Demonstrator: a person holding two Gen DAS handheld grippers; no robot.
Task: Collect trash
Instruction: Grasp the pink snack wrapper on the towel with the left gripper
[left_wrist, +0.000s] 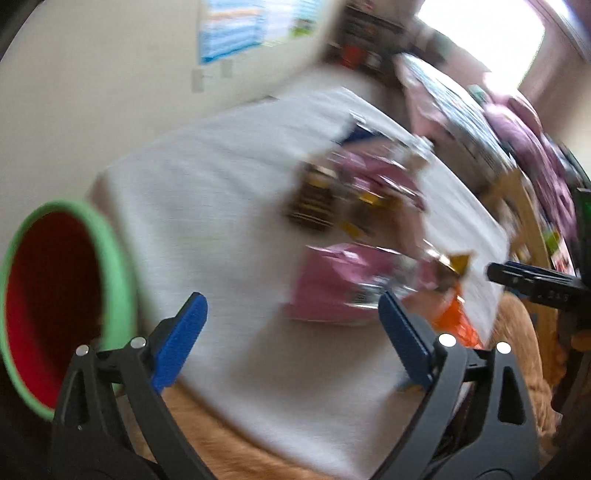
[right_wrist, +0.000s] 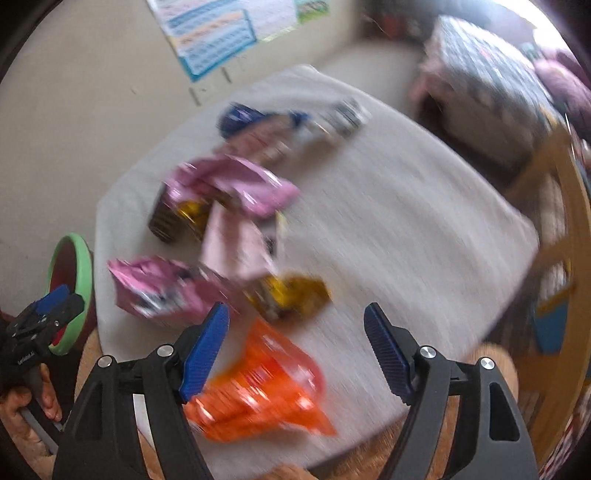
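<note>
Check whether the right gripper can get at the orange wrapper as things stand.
Probably yes: the right gripper is open and empty just above the orange wrapper, which lies uncovered at the near edge of the white cloth.

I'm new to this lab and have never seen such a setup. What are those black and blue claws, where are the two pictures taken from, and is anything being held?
They are hand-held grippers, one in each of a person's hands, each with a fisheye camera looking along its fingers. The left view shows the left gripper, the right view the right gripper. Both stand open and hold nothing. On the white cloth lie snack wrappers: pink ones, a gold one and an orange one. Beside the cloth stands a green-rimmed bin, red inside. Both pictures are blurred.
</note>
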